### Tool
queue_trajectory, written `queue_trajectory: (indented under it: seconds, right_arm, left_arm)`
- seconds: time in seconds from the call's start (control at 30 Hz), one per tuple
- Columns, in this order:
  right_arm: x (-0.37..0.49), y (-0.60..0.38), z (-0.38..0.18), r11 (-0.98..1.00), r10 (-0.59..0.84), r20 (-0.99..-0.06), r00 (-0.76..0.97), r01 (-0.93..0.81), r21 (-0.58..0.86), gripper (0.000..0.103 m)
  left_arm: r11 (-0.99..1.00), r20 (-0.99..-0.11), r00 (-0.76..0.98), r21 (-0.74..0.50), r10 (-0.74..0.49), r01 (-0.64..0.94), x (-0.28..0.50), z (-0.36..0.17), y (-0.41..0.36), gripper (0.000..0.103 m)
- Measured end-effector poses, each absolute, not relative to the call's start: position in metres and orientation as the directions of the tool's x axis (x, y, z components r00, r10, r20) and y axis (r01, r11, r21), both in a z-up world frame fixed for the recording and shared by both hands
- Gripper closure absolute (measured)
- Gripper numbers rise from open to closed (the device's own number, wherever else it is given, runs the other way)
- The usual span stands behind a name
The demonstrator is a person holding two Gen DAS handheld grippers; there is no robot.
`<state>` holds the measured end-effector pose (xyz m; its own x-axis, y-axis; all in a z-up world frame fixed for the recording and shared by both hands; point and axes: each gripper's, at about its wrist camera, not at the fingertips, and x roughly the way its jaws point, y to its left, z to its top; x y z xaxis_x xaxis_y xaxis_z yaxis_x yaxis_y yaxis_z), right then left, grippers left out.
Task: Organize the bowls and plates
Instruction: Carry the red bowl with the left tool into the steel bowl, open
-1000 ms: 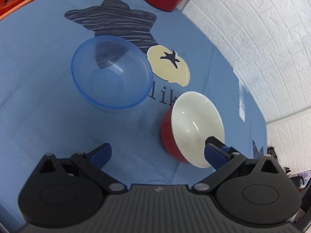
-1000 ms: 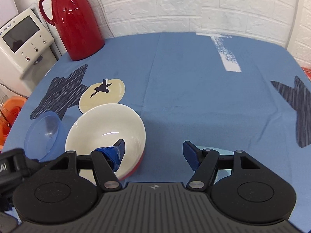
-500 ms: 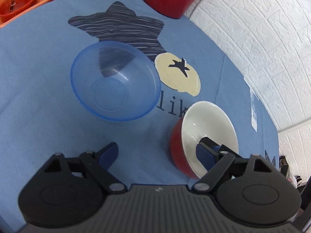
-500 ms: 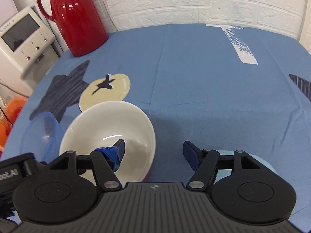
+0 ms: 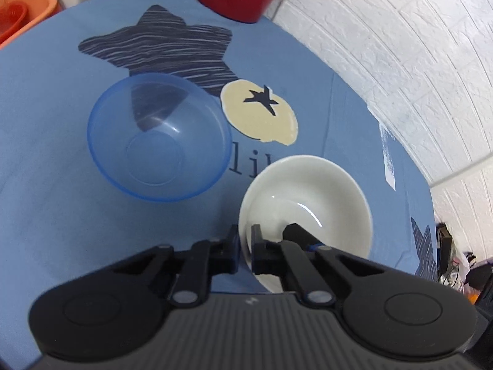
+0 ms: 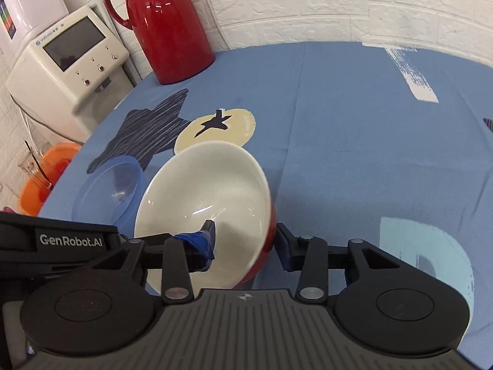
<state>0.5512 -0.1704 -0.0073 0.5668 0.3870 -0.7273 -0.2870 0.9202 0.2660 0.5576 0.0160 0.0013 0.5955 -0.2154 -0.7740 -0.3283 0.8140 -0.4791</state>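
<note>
A red bowl with a white inside [image 5: 308, 191] [image 6: 203, 191] sits tilted over the blue tablecloth, between both grippers. My left gripper [image 5: 245, 246] is shut on its near rim, one finger on each side. My right gripper [image 6: 245, 240] grips the bowl's right wall. Its taped finger [image 6: 200, 242] [image 5: 297, 234] is inside, and the other finger presses the red outside. A clear blue bowl [image 5: 160, 141] [image 6: 107, 191] stands empty on the cloth just left of the red bowl.
A red thermos [image 6: 166, 24] stands at the table's back left by the white brick wall. Off the left edge are a white appliance with a screen [image 6: 67, 71] and an orange basket [image 6: 40, 182]. The blue cloth [image 6: 354, 123] stretches away to the right.
My left gripper swung right and shut on the red bowl's rim. My right gripper's fingers narrowed onto the bowl's wall. The blue bowl stayed where it was.
</note>
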Motion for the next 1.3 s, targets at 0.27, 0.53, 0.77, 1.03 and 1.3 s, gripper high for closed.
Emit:
queue_trajectory:
  seconds: [0.27,0.53,0.77,1.03,1.3]
  right_arm:
    - [0.506,-0.172,0.005,0.938,0.323,-0.748,0.58,-0.301,0.172,0.077]
    - [0.43,-0.192,0.027,0.944,0.312,-0.753,0.58,-0.276,0.178,0.073]
    - [0.348,-0.211,0.04,0.955,0.288,-0.734,0.615,-0.239,0.174,0.07]
    - [0.267,-0.226,0.015,0.956,0.292,-0.751,0.593,-0.188,0.224,0.067]
    - [0.247,-0.228,0.004,0.961,0.276,-0.767,0.58,-0.178,0.211,0.067]
  left_arm:
    - [0.844,-0.79,0.554,-0.466,-0.263,-0.265,0.525,0.009,0.01,0.103]
    - [0.872,-0.795,0.517,-0.46,-0.318,-0.17,0.459,0.031,-0.01,0.103]
    - [0.889,-0.777,0.512,-0.455,-0.366,-0.054,0.387,0.054,-0.03,0.103]
    - [0.914,-0.773,0.513,-0.4,-0.374,0.064,0.313,0.058,-0.052,0.103]
    - [0.906,-0.799,0.446,-0.419,-0.403,0.068,0.292,0.026,-0.054,0.103]
